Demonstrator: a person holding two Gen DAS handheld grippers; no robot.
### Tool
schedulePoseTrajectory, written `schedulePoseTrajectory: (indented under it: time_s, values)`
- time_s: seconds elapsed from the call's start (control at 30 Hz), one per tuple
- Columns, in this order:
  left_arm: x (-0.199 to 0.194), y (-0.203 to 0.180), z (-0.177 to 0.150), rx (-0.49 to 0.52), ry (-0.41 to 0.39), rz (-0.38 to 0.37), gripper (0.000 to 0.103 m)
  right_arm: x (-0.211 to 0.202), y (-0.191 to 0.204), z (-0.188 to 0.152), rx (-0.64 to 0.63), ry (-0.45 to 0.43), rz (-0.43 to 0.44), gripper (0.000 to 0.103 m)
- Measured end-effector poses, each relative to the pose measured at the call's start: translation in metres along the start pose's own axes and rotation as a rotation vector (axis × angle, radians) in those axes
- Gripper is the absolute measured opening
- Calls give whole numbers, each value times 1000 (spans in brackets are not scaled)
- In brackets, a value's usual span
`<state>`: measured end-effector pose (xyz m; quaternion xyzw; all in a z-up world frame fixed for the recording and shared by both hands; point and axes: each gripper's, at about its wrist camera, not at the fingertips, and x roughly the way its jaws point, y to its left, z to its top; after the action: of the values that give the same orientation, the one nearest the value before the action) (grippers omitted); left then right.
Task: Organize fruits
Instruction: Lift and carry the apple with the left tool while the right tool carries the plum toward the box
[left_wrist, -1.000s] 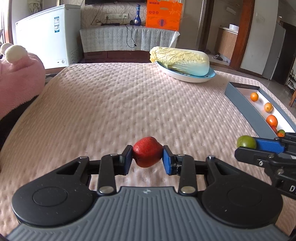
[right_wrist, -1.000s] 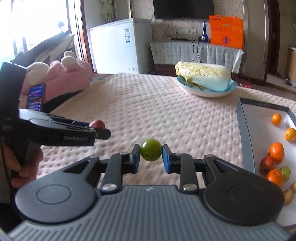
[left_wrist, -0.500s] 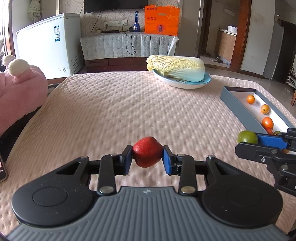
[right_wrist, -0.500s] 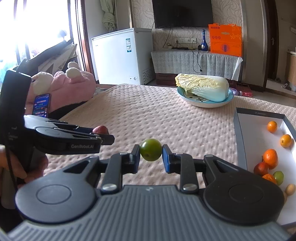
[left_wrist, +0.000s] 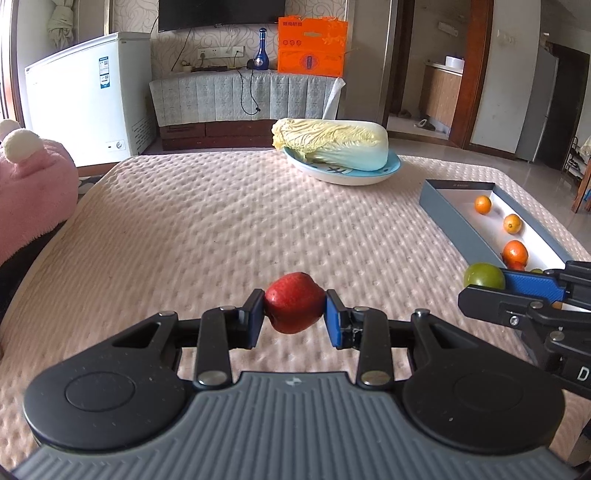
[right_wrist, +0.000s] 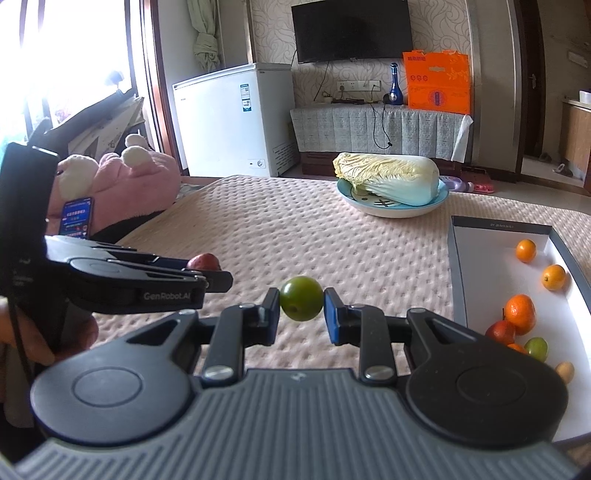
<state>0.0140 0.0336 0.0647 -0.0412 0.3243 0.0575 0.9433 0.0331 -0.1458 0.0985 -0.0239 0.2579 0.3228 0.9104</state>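
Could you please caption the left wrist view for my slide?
Left tongs grip a red fruit above the quilted table, beside the fruit box.

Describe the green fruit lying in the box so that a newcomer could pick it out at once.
Find the long grey box with a white floor at the table's right edge. At its near end sits a cluster of orange and red fruit; the small green fruit lies there, the only green one in the box.

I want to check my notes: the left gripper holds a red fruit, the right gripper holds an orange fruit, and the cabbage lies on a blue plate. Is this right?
Not quite. The right gripper holds a green fruit, not an orange one; the right wrist view shows it. The rest stands: left gripper, red fruit, cabbage, blue plate.
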Motion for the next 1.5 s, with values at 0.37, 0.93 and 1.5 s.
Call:
schedulePoseTrajectory:
  time_s: [0.37,0.93,1.5]
  values:
    - [3,-15,2,15,-2,-22,40,-10,-8,-2,2,0,-23,29]
    - [9,-49,2,43,-2,-66,40,-29,-25,-4,11,-14,-44,29]
    - [10,-52,3,34,-6,-76,40,-34,-29,-5,23,-26,-29,29]
